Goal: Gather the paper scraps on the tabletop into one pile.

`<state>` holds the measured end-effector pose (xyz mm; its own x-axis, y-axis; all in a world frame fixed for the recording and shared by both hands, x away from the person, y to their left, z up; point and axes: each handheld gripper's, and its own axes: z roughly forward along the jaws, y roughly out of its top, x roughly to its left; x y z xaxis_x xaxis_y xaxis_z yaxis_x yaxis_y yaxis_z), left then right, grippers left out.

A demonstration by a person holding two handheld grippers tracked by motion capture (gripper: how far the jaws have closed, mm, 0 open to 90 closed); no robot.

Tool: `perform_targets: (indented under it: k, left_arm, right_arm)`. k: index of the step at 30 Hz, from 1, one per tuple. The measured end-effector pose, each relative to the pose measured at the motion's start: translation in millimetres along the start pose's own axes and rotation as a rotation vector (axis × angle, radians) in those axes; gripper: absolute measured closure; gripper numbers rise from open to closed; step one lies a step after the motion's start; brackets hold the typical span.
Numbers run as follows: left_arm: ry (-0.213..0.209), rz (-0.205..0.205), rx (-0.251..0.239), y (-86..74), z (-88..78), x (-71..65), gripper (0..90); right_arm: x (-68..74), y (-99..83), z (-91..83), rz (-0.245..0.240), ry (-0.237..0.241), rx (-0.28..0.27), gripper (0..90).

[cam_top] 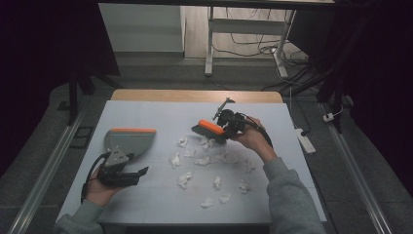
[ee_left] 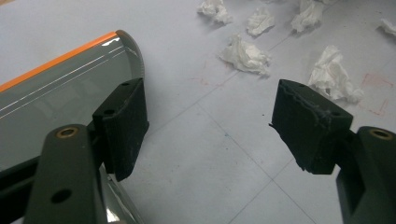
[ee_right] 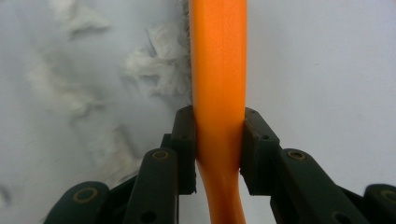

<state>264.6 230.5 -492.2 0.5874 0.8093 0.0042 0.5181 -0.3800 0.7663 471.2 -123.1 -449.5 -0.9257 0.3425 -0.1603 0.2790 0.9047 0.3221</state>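
right gripper [cam_top: 225,127]: clamped on orange brush [cam_top: 209,128], mid-tabletop. left gripper [cam_top: 139,173]: jaws wide, empty, beside dustpan [cam_top: 129,140] near left edge. tissue scraps [cam_top: 200,161]: scattered centre. advice: sweep low, short strokes toward pan.

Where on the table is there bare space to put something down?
Free patches: the far strip of the table behind the dustpan and brush, and the near left part in front of the left gripper. Crowded: the middle and near right, strewn with crumpled paper bits.
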Motion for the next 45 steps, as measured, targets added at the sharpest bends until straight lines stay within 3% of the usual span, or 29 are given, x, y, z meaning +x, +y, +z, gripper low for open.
perform_targets:
  k: [3, 5, 11, 15, 17, 20, 22, 26, 29, 32, 34, 41, 43, 45]
  left_arm:
    - [-0.002, -0.002, -0.001, 0.1, 0.0, 0.3, 27.3]
    - [-0.003, -0.004, 0.000, 0.2, 0.2, 0.6, 27.4]
    - [-0.005, -0.005, 0.001, 0.3, 1.3, 1.1, 28.1]
    - [-0.006, -0.003, 0.002, 0.5, 1.9, 0.6, 28.1]
    - [-0.005, -0.001, 0.001, 0.2, 1.3, 0.5, 28.1]
    - [-0.006, 0.000, 0.000, -0.6, 0.1, 0.7, 27.9]
    - [-0.007, -0.001, -0.004, -1.0, -0.9, 1.2, 27.9]
    - [-0.011, -0.005, -0.003, -1.3, -0.1, 2.3, 27.9]
    - [-0.013, -0.003, -0.002, -1.4, 0.1, 1.6, 27.8]
    - [-0.012, -0.003, -0.003, -1.4, -0.4, 1.5, 27.8]
    - [-0.013, -0.006, -0.002, -1.5, 0.0, 1.9, 27.8]
    - [-0.016, -0.002, -0.003, -1.5, -0.7, 1.0, 28.0]
    - [-0.021, -0.005, -0.005, -1.4, -0.6, 1.1, 28.0]
    - [-0.021, -0.002, -0.003, -1.3, -0.4, 1.2, 28.0]
  right_arm:
    - [6.2, -6.4, -6.4, -0.003, 0.070, -0.033, 70.0]
    - [8.4, -9.4, -11.8, -0.004, 0.088, -0.064, 69.9]
    - [-0.1, -3.4, -28.4, 0.047, 0.046, -0.204, 69.8]
    - [-2.3, 21.0, -22.9, 0.029, 0.001, -0.227, 69.9]
    - [-1.1, 34.5, -15.4, -0.004, -0.015, -0.212, 69.9]
    - [0.0, 56.9, 2.3, -0.041, -0.001, -0.179, 69.9]
    - [-0.1, 66.1, 10.8, -0.042, 0.014, -0.188, 69.9]
    - [0.9, 75.5, 20.7, -0.033, 0.031, -0.225, 69.9]
    - [4.8, 81.0, 31.0, -0.070, 0.005, -0.190, 69.9]
    - [9.0, 82.7, 37.0, -0.105, 0.026, -0.147, 69.9]
    - [13.6, 83.1, 35.0, -0.118, 0.073, -0.134, 70.0]
    - [39.6, 77.3, 23.3, -0.232, 0.116, -0.003, 70.2]
    - [46.2, 73.0, 18.0, -0.256, 0.144, 0.013, 70.2]
    - [50.0, 68.6, 11.4, -0.258, 0.138, -0.001, 70.1]
